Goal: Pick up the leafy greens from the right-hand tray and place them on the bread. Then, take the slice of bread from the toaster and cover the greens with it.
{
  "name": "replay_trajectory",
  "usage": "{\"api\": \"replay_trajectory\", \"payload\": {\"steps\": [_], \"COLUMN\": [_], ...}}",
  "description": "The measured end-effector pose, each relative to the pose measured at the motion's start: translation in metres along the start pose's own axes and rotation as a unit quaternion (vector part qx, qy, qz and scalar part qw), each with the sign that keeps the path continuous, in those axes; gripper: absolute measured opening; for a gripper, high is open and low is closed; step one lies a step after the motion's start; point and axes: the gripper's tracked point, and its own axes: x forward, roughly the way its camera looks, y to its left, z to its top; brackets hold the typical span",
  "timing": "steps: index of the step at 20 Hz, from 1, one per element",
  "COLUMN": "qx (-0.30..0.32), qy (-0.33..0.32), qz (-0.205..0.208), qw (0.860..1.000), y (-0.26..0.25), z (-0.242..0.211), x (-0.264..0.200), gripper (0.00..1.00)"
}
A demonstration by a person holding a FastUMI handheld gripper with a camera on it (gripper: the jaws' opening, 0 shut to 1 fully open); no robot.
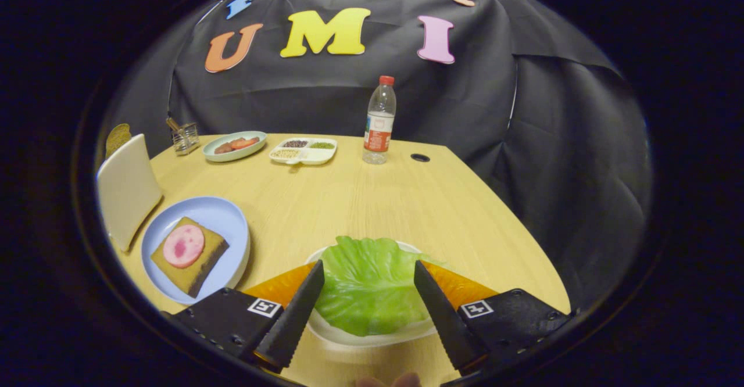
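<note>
Your tongs [367,285] hang wide open over the leaf [367,285], one finger on each side of it, gripping nothing; that straddle suits closing on it. The leaf lies on its tray [372,336], right of the plate [224,215] holding one bread [195,262] with one ham slice [183,246]. One bottle [379,119] stands far back on the worktop [372,201].

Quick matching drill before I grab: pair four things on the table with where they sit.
1 lettuce leaf
2 bread slice
3 water bottle
4 gripper

A on the blue plate, meat round on top
B on the white plate, between the fingers
C upright, far across the table
D open, fingers either side of the leaf

Pairs: 1-B, 2-A, 3-C, 4-D
</note>
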Motion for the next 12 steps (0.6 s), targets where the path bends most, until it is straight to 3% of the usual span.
{"api": "replay_trajectory", "payload": {"steps": [7,11,12], "qx": [0.015,0.042,0.035], "qy": [0.036,0.048,0.046], "qz": [0.018,0.049,0.050], "qw": [0.999,0.997,0.997], "y": [0.005,0.004,0.002], "z": [-0.015,-0.019,-0.018], "x": [0.017,0.016,0.015], "gripper": [0.96,0.97,0.87]}}
